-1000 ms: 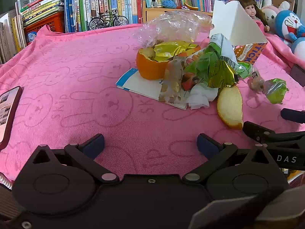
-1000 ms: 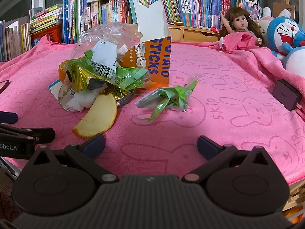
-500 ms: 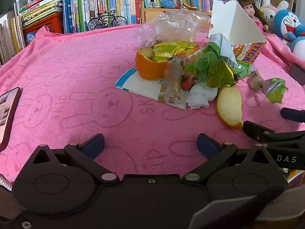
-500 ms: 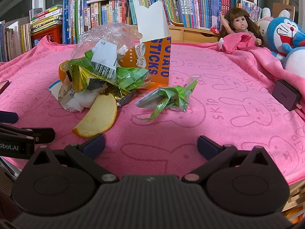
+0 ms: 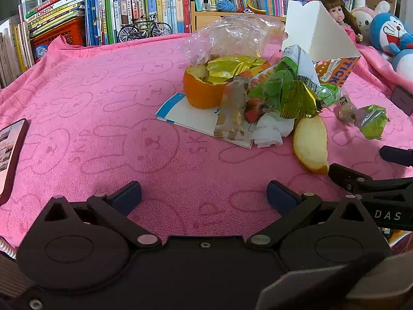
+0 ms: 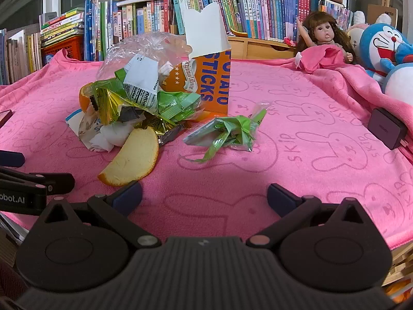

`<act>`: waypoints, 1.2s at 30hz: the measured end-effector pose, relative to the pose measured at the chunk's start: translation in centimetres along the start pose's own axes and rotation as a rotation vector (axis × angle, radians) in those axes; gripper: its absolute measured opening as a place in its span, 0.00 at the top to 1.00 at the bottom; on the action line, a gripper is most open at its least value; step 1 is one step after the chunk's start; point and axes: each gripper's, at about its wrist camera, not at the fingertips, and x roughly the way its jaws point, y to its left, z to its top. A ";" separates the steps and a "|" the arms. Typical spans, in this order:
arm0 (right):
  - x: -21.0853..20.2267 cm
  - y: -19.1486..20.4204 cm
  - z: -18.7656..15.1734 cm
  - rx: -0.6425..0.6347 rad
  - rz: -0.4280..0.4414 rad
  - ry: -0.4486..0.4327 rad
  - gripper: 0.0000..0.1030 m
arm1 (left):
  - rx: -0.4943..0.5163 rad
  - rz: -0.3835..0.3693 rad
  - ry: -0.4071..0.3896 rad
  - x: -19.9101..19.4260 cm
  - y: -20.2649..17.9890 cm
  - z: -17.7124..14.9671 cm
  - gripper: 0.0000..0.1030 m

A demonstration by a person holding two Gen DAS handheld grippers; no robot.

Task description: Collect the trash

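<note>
Nothing has shifted: both hand-held grippers, left point(image 5: 204, 195) and right point(image 6: 204, 193), stay wide open, empty. Trash pile point(image 6: 129, 108) lies at 11 o'clock on table point(image 6: 296, 129); judged best: take loose green wrapper point(image 6: 229, 134) first.

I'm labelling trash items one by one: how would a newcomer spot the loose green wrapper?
Find the tall orange potato sticks box standing on the pink blanket. In front of it, apart from the heaped trash pile, lies the crumpled green wrapper. Unlike the other green wrappers, it lies alone on the blanket.
</note>
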 end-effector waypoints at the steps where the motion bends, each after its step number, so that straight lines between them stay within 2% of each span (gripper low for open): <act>1: 0.0 0.0 0.0 0.000 0.000 0.000 0.00 | 0.000 0.000 0.000 0.0 0.0 0.0 0.00; 36: -0.1 0.0 -0.1 0.004 -0.002 -0.015 0.00 | -0.003 -0.001 -0.008 0.0 0.0 -0.1 0.00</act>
